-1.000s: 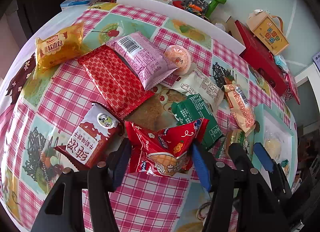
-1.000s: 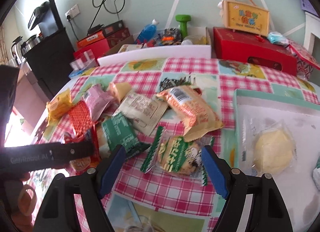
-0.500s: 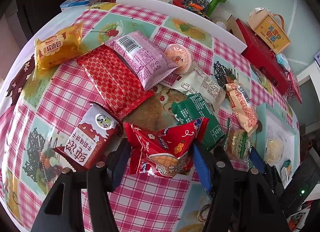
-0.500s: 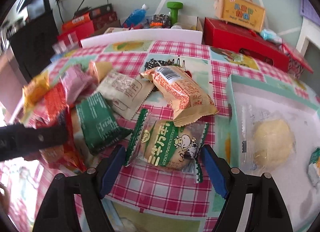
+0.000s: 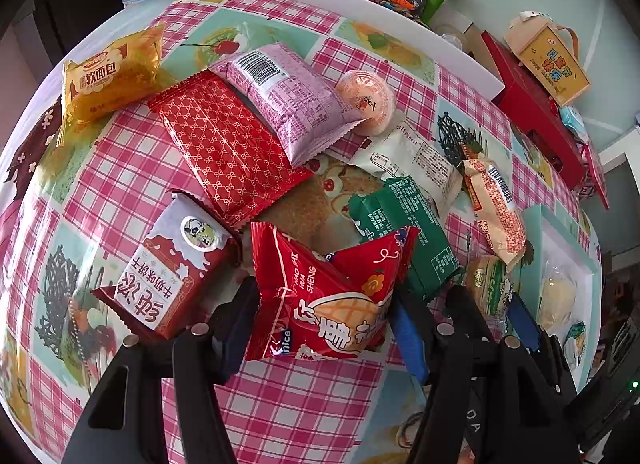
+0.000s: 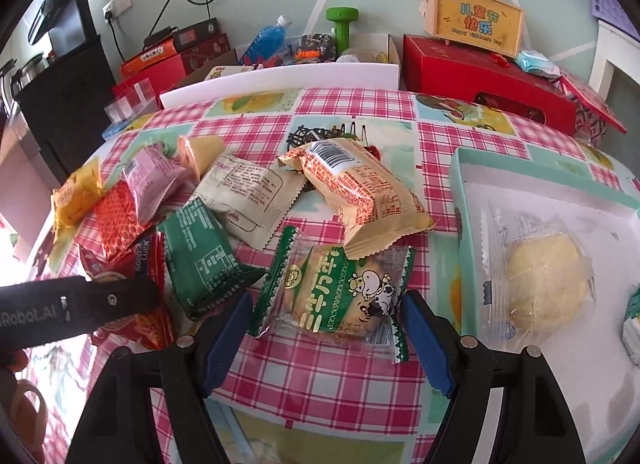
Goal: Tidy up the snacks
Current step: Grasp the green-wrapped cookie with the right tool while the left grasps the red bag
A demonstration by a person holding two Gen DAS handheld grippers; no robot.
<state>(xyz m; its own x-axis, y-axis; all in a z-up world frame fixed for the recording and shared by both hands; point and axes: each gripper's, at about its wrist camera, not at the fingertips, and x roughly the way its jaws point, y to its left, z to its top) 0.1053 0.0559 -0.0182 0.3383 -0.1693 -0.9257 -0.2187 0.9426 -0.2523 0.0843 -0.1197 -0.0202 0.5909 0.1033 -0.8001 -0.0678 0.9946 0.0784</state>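
Red foil marks the peanut bag (image 5: 324, 296) that sits crumpled between the fingers of the left gripper (image 5: 320, 316) in the left wrist view. Its jaws are opening, yet both pads touch the bag's sides. A dark red milk-candy packet (image 5: 168, 276) lies just left of it and a green packet (image 5: 412, 232) just behind on the right, all on the pink checked tablecloth (image 5: 120, 167). Farther back lie a patterned red pouch (image 5: 224, 147) and a pink packet (image 5: 288, 99) overlapping it.

Right wrist view: the right gripper (image 6: 326, 328) stands parted around a green-and-clear cow biscuit packet (image 6: 336, 296) flat on the cloth; whether its pads touch the wrapper cannot be told. An orange-printed packet (image 6: 360, 195) overlaps the biscuit's far edge. To the right, a mint-rimmed tray (image 6: 456, 199) holds a clear-wrapped yellow pastry (image 6: 540, 272).
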